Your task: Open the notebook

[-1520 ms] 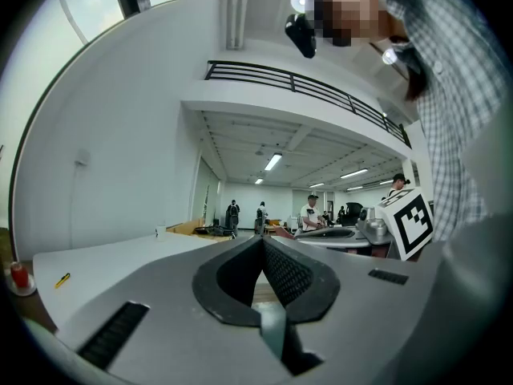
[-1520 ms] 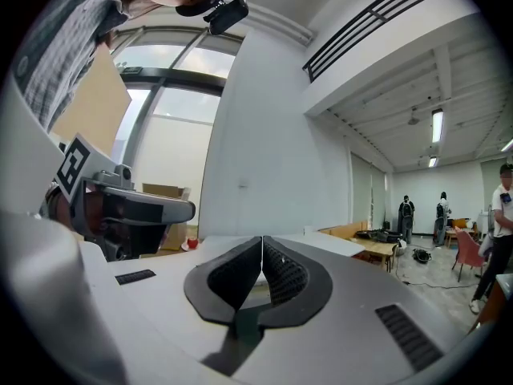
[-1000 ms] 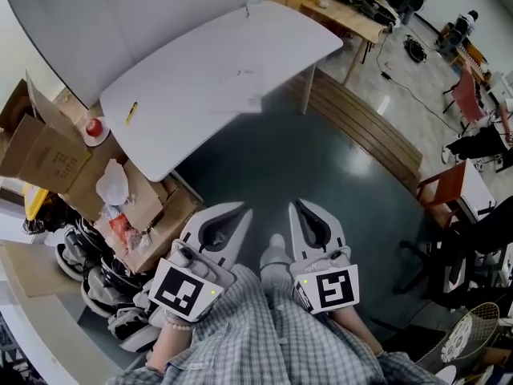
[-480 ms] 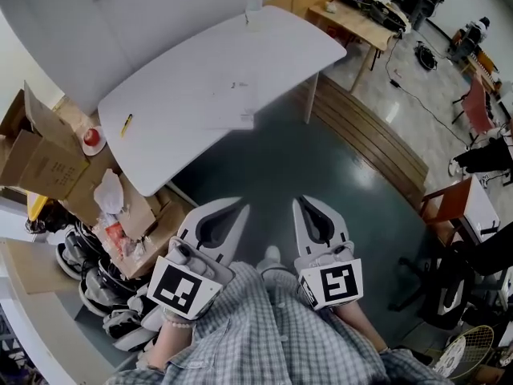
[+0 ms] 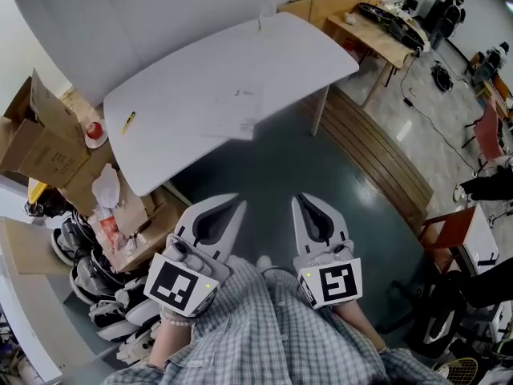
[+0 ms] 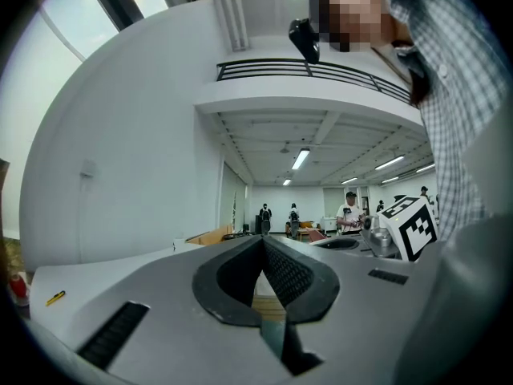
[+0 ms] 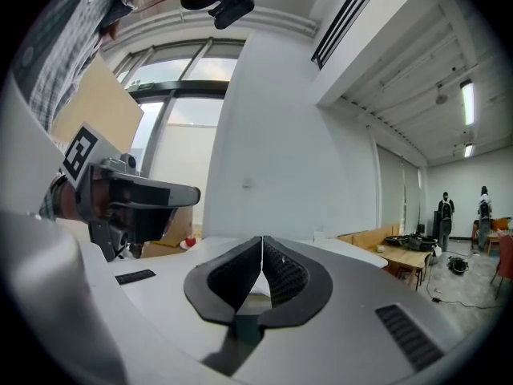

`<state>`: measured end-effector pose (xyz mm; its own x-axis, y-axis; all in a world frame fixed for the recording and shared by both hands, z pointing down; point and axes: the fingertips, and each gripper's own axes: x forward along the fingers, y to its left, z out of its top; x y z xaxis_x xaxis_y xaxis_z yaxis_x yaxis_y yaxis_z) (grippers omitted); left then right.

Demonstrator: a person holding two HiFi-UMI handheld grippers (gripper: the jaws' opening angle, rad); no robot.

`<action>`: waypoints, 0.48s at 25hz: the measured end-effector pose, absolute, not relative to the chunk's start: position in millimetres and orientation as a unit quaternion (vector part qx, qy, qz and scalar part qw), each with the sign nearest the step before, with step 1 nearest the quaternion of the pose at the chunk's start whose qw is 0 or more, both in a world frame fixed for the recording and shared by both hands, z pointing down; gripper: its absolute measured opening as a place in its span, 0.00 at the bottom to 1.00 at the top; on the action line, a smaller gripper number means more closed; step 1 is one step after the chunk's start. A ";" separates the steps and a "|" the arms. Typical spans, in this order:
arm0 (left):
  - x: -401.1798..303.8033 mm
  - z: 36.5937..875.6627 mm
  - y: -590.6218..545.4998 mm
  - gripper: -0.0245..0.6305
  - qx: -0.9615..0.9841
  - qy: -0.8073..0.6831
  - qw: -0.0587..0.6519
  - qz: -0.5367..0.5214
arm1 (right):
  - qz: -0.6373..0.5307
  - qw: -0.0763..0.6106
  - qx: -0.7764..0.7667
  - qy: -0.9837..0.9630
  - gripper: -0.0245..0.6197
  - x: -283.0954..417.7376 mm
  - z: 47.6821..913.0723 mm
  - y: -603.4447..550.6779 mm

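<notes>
step: the approach to the worktop point(image 5: 180, 74); judged from the wide gap to it, the opening is not yet begun.
notebook point(image 5: 234, 117): a flat white thing on the worktop, near its front edge and about midway along. It seems closed, but is too small and pale to show a spine or a free cover edge.
next move: calls for bringing the left hand-held gripper point(image 5: 241, 204) and the right hand-held gripper point(image 5: 297, 198) up to the worktop's front edge. Then, likely, one pins the notebook while the other works a tip under the cover and lifts. To pinch the cover, the jaws must part first.
left hand-held gripper: jaws together, tips meeting, nothing between them; touches nothing; held level over the floor, well short of the worktop.
right hand-held gripper: jaws together likewise, empty, touching nothing; just beside the left one, also well short of the worktop.
pen point(image 5: 128, 122): yellow, at the worktop's left end, well apart from the notebook.
</notes>
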<state>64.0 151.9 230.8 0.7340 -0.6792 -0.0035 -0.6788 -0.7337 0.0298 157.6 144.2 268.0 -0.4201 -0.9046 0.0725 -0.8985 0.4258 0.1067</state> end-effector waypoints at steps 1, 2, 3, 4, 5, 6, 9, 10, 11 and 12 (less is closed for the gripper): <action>67.0 231.2 150.7 0.05 0.930 -0.367 0.011 -0.007 | -0.025 0.057 0.534 -0.843 0.07 160.9 269.4 142.4; 69.7 231.6 149.4 0.05 0.930 -0.368 0.009 -0.007 | -0.025 0.055 0.533 -0.844 0.07 163.5 271.1 140.6; 71.9 231.9 148.0 0.05 0.929 -0.370 0.007 -0.007 | -0.024 0.054 0.531 -0.845 0.07 165.6 272.6 138.7; 73.6 232.3 146.8 0.05 0.929 -0.371 0.006 -0.005 | -0.024 0.053 0.530 -0.846 0.07 167.0 273.8 137.1; 74.9 232.7 145.5 0.05 0.928 -0.372 0.005 -0.003 | -0.023 0.052 0.529 -0.847 0.07 167.9 274.3 135.9; 75.9 233.0 144.1 0.05 0.928 -0.373 0.005 -0.002 | -0.023 0.051 0.528 -0.848 0.07 168.4 274.4 135.1; 79.6 233.8 139.7 0.05 0.927 -0.376 0.006 -0.002 | -0.023 0.050 0.523 -0.850 0.07 170.4 275.4 133.0; 81.2 233.6 139.1 0.05 0.927 -0.376 0.005 -0.003 | -0.022 0.050 0.522 -0.851 0.07 171.7 276.3 132.3; 82.8 233.5 139.0 0.05 0.927 -0.376 0.004 -0.003 | -0.022 0.050 0.522 -0.851 0.07 173.2 277.2 131.7; 84.3 233.9 139.1 0.05 0.926 -0.377 0.004 -0.003 | -0.021 0.050 0.522 -0.851 0.07 174.6 278.1 131.2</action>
<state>84.3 139.1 233.9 0.7163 -0.6978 -0.0018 -0.6977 -0.7163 0.0102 174.6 131.2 278.1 -0.4503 -0.8906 0.0636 -0.8865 0.4544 0.0872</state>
